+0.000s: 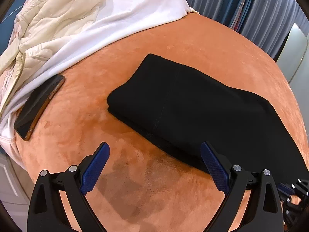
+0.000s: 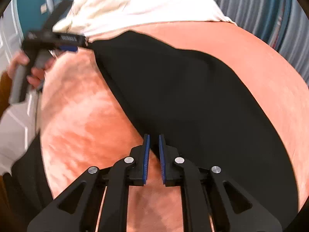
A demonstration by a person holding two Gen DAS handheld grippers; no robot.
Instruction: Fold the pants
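Two grippers noted: left gripper [image 1: 155,150] spread wide and empty; right gripper [image 2: 154,141] pinched narrow on the near edge of the black pants [image 1: 185,104], lying folded on the orange blanket [image 1: 81,127]. We advise aligning edges squarely.

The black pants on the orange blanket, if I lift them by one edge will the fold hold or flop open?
The black pants would probably flop open: they are soft cloth, lying in loose stacked layers. The plush orange blanket likely grips, so pushing may bunch them. The right gripper, nearly closed at one edge, would probably lift only that part.
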